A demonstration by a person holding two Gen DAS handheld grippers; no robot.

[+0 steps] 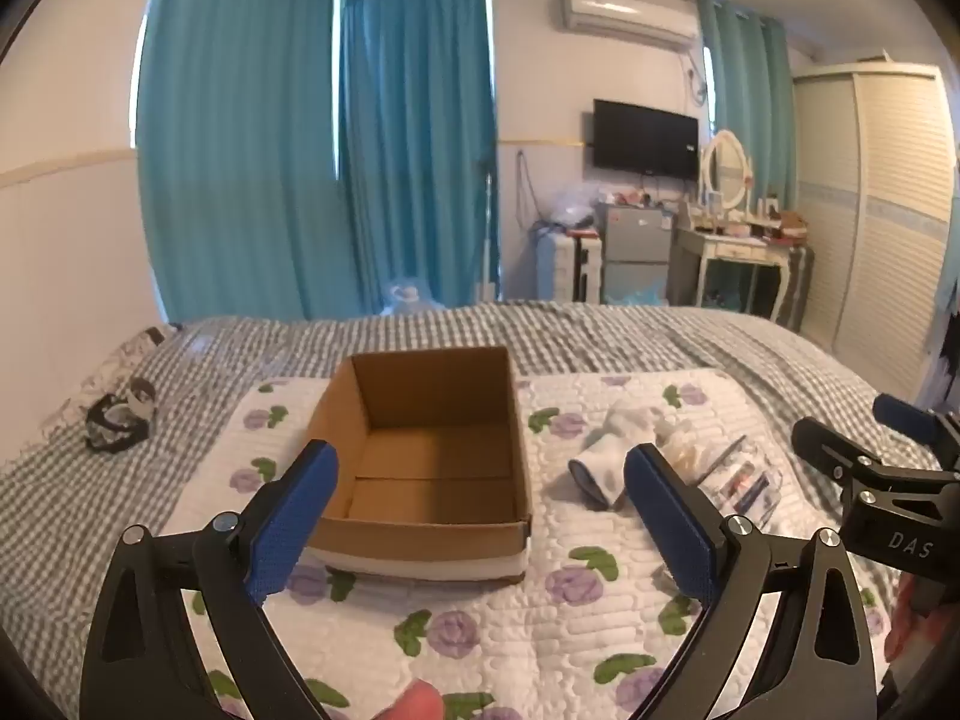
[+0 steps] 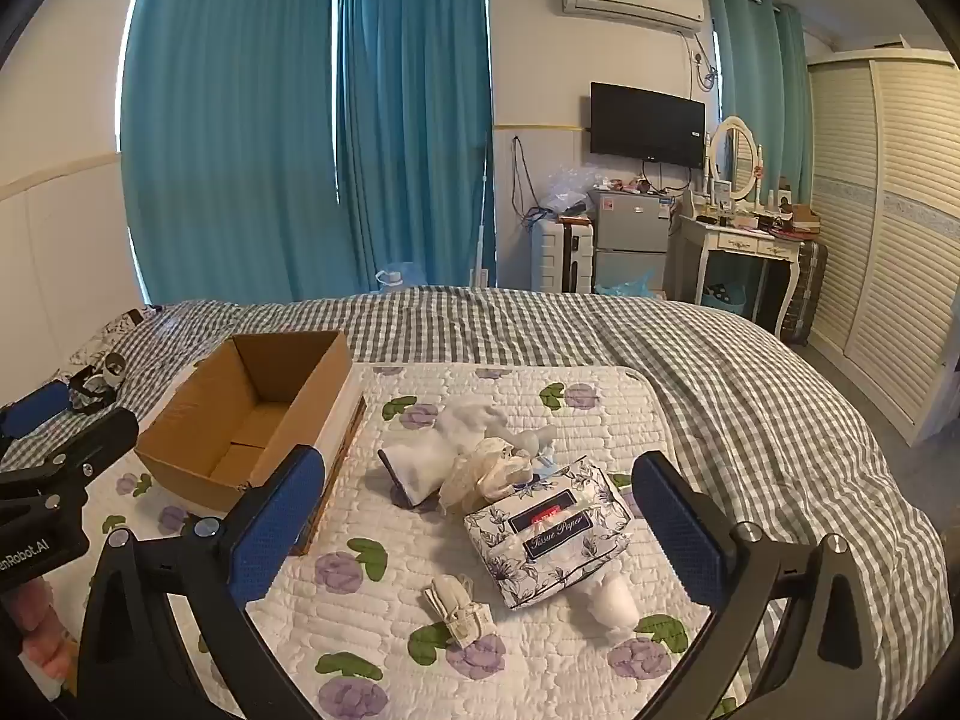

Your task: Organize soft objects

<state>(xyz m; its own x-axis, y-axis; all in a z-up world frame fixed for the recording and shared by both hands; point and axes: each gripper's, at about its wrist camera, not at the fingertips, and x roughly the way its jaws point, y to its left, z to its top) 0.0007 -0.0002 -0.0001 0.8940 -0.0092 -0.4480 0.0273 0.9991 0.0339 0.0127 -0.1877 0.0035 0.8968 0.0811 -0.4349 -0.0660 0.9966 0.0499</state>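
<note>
An empty cardboard box (image 1: pixel 426 450) sits on a floral quilted mat (image 1: pixel 480 630); it also shows in the right wrist view (image 2: pixel 240 420). My left gripper (image 1: pixel 480 510) is open and empty, hovering just in front of the box. My right gripper (image 2: pixel 480 522) is open and empty above a pile of soft things: a white sock (image 2: pixel 444 456), a cream lace item (image 2: pixel 486 474), a floral tissue pack (image 2: pixel 549 531), a small folded sock (image 2: pixel 459 609) and a white roll (image 2: pixel 609 600). The white sock (image 1: pixel 606 456) lies right of the box in the left wrist view.
The mat (image 2: pixel 360 600) lies on a grey checked bedspread (image 2: pixel 750 420). A dark patterned cloth (image 1: pixel 120 420) lies at the bed's left. Blue curtains, a dressing table (image 2: pixel 744 240) and a wardrobe stand beyond the bed.
</note>
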